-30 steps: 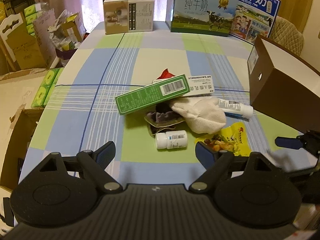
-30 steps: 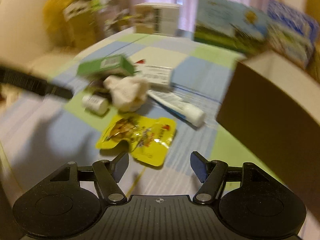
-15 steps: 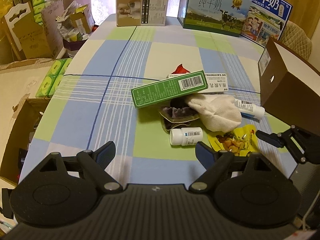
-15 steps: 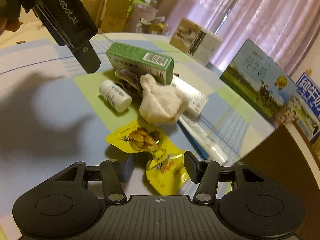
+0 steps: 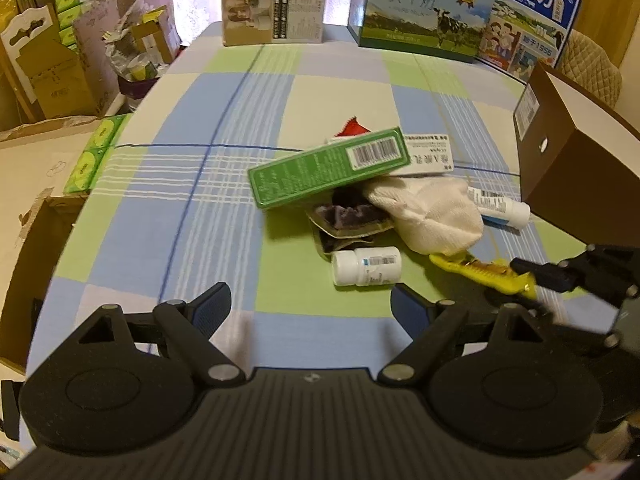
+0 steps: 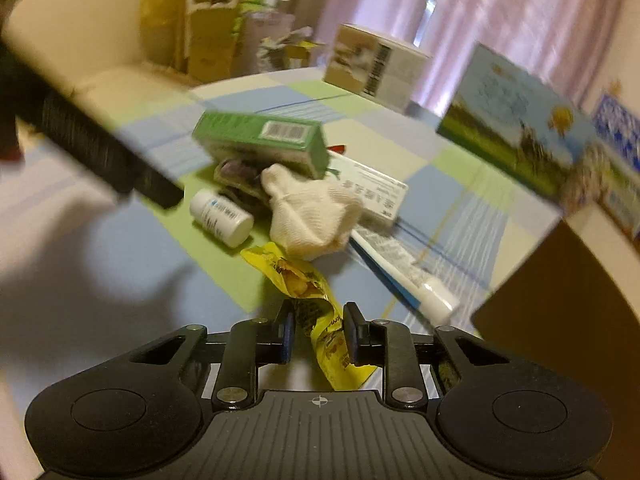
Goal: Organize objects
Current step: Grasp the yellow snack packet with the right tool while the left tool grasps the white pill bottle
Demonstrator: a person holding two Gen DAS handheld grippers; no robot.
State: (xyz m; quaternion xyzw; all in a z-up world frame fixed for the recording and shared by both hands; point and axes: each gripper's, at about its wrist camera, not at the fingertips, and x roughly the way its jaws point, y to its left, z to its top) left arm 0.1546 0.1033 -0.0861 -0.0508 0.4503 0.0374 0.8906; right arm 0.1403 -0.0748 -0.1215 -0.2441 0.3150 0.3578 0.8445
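Note:
A heap of small items lies mid-table: a green carton (image 5: 328,168) propped on a white carton (image 5: 428,156), a white cloth (image 5: 428,212), a dark pouch (image 5: 344,220), a white pill bottle (image 5: 366,266) and a white tube (image 5: 500,206). My right gripper (image 6: 319,330) is shut on a yellow snack packet (image 6: 316,316), which is crumpled and raised off the cloth; in the left wrist view the yellow snack packet (image 5: 480,270) hangs from the right gripper (image 5: 532,276). My left gripper (image 5: 310,306) hovers open, empty, in front of the heap.
An open brown box (image 5: 576,164) stands at the right, next to the tube. Milk cartons (image 5: 424,8) and a beige box (image 5: 274,8) line the far edge. Cardboard boxes and green packs (image 5: 96,152) sit beyond the table's left edge. The near checked tablecloth (image 5: 160,220) is bare.
My right gripper closed on the yellow packet and lifted it off the table, crumpling it. The left gripper stayed open and shifted only slightly.

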